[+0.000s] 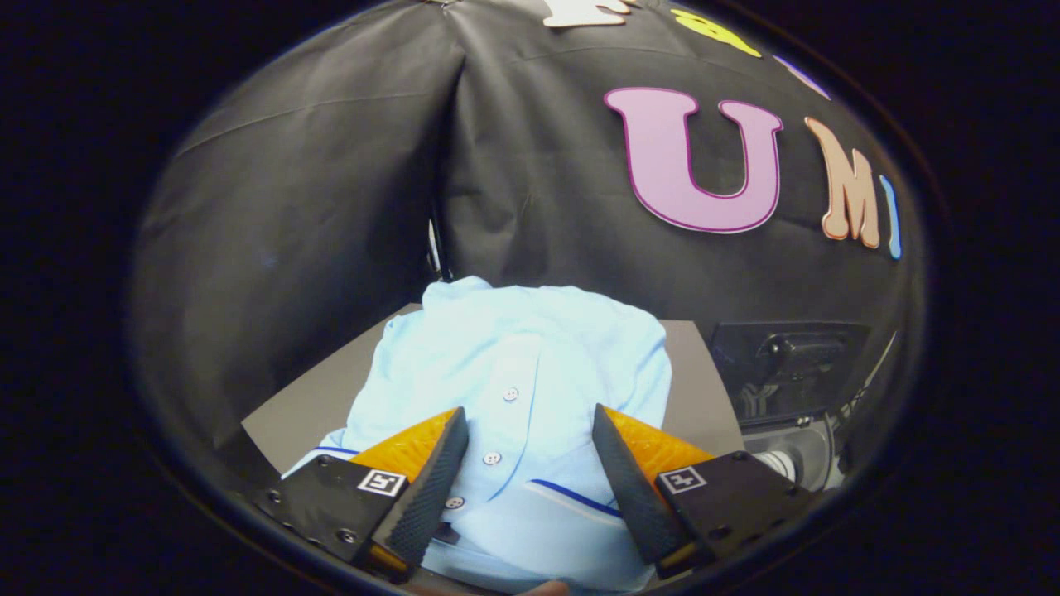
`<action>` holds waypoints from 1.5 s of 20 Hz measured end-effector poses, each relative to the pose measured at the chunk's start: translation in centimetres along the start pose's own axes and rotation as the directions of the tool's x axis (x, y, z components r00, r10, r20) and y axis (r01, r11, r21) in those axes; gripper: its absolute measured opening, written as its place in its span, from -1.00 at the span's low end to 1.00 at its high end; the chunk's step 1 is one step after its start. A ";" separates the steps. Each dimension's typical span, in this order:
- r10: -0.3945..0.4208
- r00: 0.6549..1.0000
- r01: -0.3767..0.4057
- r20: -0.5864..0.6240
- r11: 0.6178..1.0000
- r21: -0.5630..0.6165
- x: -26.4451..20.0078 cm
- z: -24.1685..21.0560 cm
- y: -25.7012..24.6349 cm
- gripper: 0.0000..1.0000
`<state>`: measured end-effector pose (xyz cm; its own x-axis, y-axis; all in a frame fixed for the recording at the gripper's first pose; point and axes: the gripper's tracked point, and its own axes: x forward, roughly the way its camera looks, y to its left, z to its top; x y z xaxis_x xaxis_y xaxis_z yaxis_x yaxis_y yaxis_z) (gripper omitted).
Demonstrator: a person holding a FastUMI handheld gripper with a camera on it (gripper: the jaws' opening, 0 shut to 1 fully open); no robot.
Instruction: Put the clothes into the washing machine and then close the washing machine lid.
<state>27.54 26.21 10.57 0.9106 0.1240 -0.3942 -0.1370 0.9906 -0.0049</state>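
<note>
Light blue shirt (513, 372) on grey table (319, 406), under and between spread gripper (530, 430) fingers.

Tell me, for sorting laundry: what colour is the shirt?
Light blue shirt with dark blue trim, clearest in the gripper view.

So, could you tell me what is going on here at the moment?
A person is holding the tool over a light blue shirt that lies folded on a grey table. Its fingers are open, one on each side of the shirt's button placket, and neither presses on the cloth. The shirt has not been picked up. A dark machine stands beyond the table's edge, to the right of the fingers.
</note>
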 end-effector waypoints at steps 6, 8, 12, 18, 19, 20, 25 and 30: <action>-0.020 1.000 0.020 -0.005 0.999 0.036 0.6 -0.5 0.0 0.87; -0.021 1.000 0.021 0.001 1.000 0.021 0.6 -0.5 0.0 0.87; -0.020 1.000 0.019 0.024 0.999 0.045 0.6 -0.7 0.1 0.86; -0.024 1.000 0.023 0.019 0.998 0.051 0.5 -0.8 0.1 0.80; -0.043 0.999 0.043 0.014 0.998 0.056 0.6 -0.9 -0.2 0.78; -0.048 0.999 0.047 0.014 0.997 0.064 0.5 -0.8 -0.2 0.75; -0.050 0.998 0.047 0.027 0.993 0.107 0.3 -0.8 -0.3 0.69; -0.073 0.996 0.065 0.043 0.985 0.161 0.1 -0.9 -0.5 -0.53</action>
<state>27.37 25.68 9.72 0.9340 0.0536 -0.3533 -0.0126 0.9930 0.1173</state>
